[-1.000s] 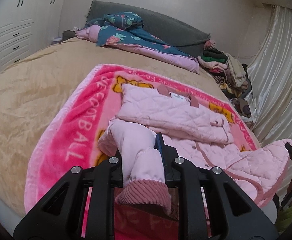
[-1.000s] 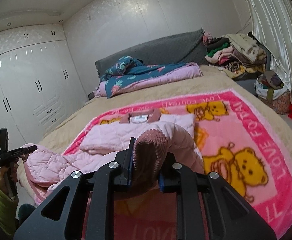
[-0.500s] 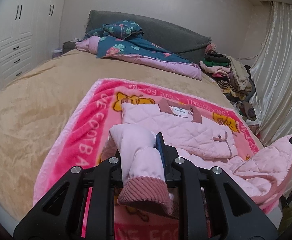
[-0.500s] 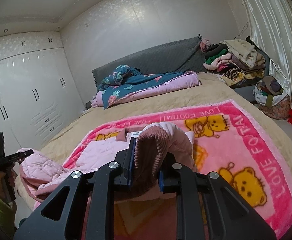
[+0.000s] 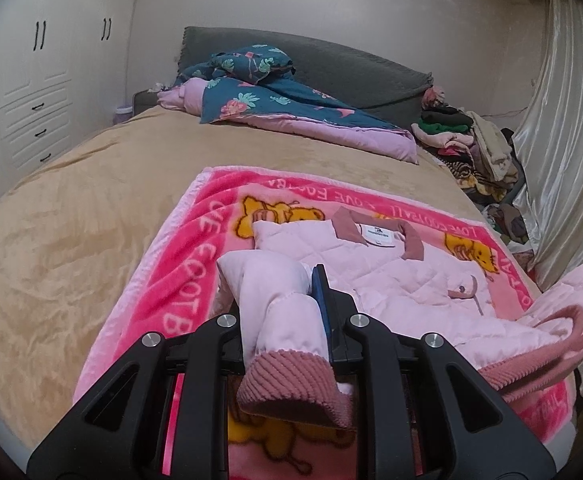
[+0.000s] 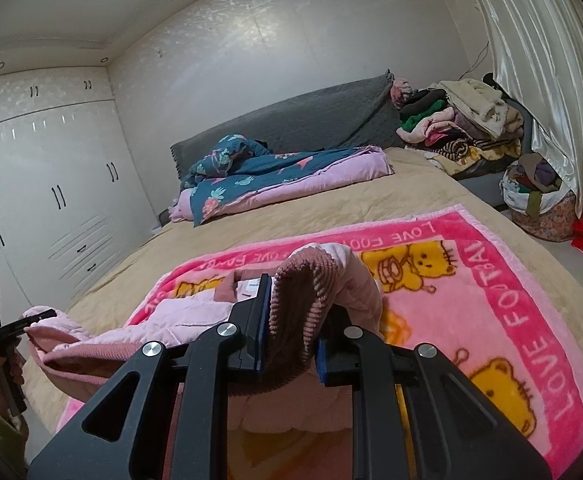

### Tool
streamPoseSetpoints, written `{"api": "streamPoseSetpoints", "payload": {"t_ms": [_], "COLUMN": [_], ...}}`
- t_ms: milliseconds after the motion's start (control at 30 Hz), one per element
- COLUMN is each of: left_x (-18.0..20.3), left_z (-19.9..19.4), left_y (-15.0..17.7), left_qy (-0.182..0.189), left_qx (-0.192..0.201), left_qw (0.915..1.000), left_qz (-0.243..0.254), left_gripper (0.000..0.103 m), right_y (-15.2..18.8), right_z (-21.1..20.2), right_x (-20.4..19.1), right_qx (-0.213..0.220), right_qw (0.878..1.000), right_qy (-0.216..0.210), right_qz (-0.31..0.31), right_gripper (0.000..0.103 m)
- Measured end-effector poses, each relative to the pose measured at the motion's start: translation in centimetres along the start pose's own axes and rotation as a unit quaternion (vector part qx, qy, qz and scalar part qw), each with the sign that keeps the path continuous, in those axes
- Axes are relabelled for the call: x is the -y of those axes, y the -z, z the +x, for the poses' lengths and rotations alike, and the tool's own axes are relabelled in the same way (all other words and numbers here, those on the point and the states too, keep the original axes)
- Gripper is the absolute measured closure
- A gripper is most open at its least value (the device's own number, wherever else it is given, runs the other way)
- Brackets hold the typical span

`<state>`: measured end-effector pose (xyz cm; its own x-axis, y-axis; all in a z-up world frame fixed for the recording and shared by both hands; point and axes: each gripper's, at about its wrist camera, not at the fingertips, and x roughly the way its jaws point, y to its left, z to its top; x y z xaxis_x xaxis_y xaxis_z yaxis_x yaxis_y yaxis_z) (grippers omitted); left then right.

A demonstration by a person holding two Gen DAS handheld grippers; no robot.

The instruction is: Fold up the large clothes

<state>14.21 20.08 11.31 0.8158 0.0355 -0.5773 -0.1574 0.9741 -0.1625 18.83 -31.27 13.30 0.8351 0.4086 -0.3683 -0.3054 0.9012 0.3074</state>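
Jacket (image 5: 391, 280) is looking soft and puffy; both grippers (image 5: 283, 304) (image 6: 291, 316) are pinching its ribbed hem (image 6: 303, 300), the firmest hold.

Quilted matt pale-pink cloth jacket (image 5: 391, 280), ribbed corduroy cuffs; fleecy pink bear-print blanket (image 6: 471, 292); glossy white wardrobe doors (image 6: 31, 184).

Both wrist views sit low at the bed's (image 5: 71, 208) foot edge, facing the headboard (image 6: 303, 120), sharing the pink blanket (image 6: 491, 292).
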Motion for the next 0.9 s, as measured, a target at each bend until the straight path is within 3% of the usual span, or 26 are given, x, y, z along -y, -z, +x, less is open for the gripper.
{"api": "streamPoseSetpoints", "payload": {"t_ms": [500,900], "left_x": [-1.0,-1.5], "left_z": [5.2,8.9], "left_y": [-2.3,-2.8], "left_qy": [-0.019,-0.023], "left_qx": [-0.008,0.009], "left_qw": [0.9998,0.9986], "left_qz": [-0.004,-0.047], "left_gripper": [0.087,0.083], "right_y": [-1.9,-2.0], "right_z": [6.8,12.9], "right_x": [1.6,3.2], "right_qx": [-0.021,-0.051], "right_qw": [0.999,0.997], "right_qy": [0.024,0.053], "right_qz": [-0.006,0.006], "right_gripper": [0.086,0.086]}}
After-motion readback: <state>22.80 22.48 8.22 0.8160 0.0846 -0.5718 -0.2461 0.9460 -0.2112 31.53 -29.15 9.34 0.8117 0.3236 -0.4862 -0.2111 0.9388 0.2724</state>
